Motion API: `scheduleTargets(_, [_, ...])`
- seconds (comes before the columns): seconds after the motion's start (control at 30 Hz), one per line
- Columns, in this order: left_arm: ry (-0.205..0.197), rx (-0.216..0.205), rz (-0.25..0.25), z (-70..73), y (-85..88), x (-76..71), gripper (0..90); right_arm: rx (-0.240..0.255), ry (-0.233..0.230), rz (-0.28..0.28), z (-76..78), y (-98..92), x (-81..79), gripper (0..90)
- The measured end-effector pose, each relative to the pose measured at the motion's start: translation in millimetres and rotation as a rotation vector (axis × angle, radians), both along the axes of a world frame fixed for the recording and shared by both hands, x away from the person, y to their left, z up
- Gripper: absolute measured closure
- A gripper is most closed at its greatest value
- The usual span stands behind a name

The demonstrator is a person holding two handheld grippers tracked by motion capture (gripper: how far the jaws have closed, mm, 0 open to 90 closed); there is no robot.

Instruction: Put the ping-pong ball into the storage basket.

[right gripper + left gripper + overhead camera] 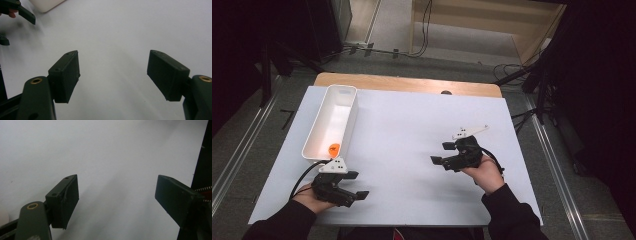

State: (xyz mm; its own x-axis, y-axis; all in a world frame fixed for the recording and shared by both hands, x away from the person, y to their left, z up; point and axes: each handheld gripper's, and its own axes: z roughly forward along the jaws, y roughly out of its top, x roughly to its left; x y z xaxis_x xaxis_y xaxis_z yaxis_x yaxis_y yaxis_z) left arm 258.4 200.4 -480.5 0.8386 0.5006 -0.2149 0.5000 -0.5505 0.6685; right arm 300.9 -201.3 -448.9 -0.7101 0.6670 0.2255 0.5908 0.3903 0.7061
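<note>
Watching from the side: a person holds a claw in each hand over a white board on a wooden table [412, 82].
Left claw [354, 185]: near the front edge of the white board [412, 150], jaws spread wide with only bare board between them in the left gripper view [116, 195]; it holds nothing.
Right claw [442, 153]: out over the middle right of the board, pointing toward the left, jaws apart and empty, as the right gripper view [113, 72] shows.
Orange piece [333, 148]: lying at the near end inside the long white bin [343, 95], which stands along the board's left side, just beyond the left claw.
Step in hand, as I judge it: both claws are empty and the orange piece is already in the bin, so the work looks done or between rounds.
Doing it well: keep the left claw clear of the bin's near wall so it doesn't get nudged; keep the trailing cable off the board.
Writing: a dark mark shows on the orange piece, too small to read; no brand or label is legible.
</note>
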Motion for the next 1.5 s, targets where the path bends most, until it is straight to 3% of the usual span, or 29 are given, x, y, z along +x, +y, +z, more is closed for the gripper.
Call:
scheduleTargets(0.53, [0.0,0.004,0.0,-0.3,0.1,0.1,19.8,-0.02,0.015,-0.029,-11.0,-16.0,-20.8,24.8])
scheduleTargets(0.83, [0.001,0.006,0.003,-0.6,0.3,0.3,19.8,-0.022,0.017,-0.017,-20.3,-23.1,-32.0,24.7])
scheduleTargets(1.5, [0.001,0.007,0.009,-0.8,0.4,0.7,19.8,-0.019,0.038,-0.089,-35.2,-54.1,-54.9,24.8])
